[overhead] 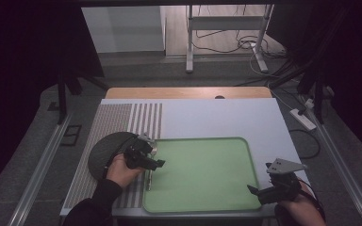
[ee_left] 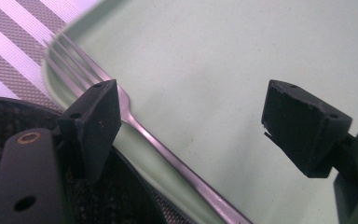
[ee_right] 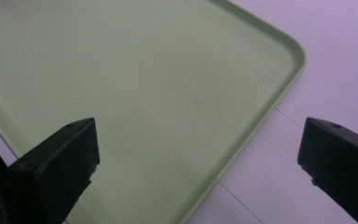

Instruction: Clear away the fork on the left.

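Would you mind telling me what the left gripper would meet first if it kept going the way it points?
Probably the bare floor of the green tray; the left gripper has the fork lying beside one jaw.

1. Your table (overhead: pixel 226 117) has a pale top with a wooden far edge.
2. A striped mat (overhead: pixel 122 122) covers its left part.
3. A green tray (overhead: pixel 202 174) lies near you.
4. A dark round plate (overhead: pixel 104 151) rests on the mat, beside the tray.

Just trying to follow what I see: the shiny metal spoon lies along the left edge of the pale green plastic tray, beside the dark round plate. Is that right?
Not quite: it is a shiny metal fork, not a spoon; the left gripper view shows its tines. It does lie along the left edge of the pale green plastic tray, beside the dark round plate.
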{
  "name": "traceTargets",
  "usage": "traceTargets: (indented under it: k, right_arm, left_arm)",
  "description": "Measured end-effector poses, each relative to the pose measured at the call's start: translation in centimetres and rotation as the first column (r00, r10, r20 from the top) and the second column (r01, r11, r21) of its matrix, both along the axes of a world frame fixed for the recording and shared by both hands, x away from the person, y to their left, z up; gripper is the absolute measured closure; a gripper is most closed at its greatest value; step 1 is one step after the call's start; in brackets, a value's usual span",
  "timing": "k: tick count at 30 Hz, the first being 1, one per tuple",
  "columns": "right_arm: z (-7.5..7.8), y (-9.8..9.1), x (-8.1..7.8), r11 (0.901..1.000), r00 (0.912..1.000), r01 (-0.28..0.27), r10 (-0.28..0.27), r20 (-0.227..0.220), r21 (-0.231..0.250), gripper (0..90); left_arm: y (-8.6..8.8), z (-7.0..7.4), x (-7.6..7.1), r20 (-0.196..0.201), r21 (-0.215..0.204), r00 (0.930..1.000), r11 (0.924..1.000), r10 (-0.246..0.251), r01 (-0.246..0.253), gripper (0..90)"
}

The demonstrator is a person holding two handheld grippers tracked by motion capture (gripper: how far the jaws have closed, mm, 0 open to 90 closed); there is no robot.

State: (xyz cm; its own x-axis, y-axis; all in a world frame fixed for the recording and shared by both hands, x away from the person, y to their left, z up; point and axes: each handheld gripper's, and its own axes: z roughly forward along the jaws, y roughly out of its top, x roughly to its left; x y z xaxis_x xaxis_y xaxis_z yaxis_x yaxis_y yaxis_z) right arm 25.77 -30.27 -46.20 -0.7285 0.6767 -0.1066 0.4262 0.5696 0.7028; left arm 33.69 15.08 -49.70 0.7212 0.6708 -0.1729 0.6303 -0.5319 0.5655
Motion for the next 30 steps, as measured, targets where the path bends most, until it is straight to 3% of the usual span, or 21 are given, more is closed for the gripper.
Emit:
traceTargets:
  k: [4, 12, 17, 30]
  right_arm:
    - [0.0, 0.0, 0.0, 1.0, 1.0, 0.004, -0.004, 0.001, -0.001, 0.0]
    - [0.0, 0.0, 0.0, 1.0, 1.0, 0.008, -0.008, 0.001, -0.001, 0.0]
    - [0.0, 0.0, 0.0, 1.0, 1.0, 0.008, -0.008, 0.001, -0.002, 0.0]
    - [0.0, 0.0, 0.0, 1.0, 1.0, 0.008, -0.008, 0.0, -0.001, 0.0]
  left_arm:
    - [0.4, 0.3, -0.3, 0.015, 0.002, 0.9999, 1.0, -0.005, 0.005, 13.4]
    - [1.1, 0.6, -0.7, 0.044, -0.052, 0.9989, 0.9985, -0.017, 0.019, 2.7]
    - [1.6, 0.8, -0.9, 0.046, -0.07, 0.9989, 0.9975, -0.004, 0.008, 0.6]
    - [3.2, 0.9, -1.9, 0.055, -0.061, 0.9983, 0.998, 0.022, -0.018, 0.0]
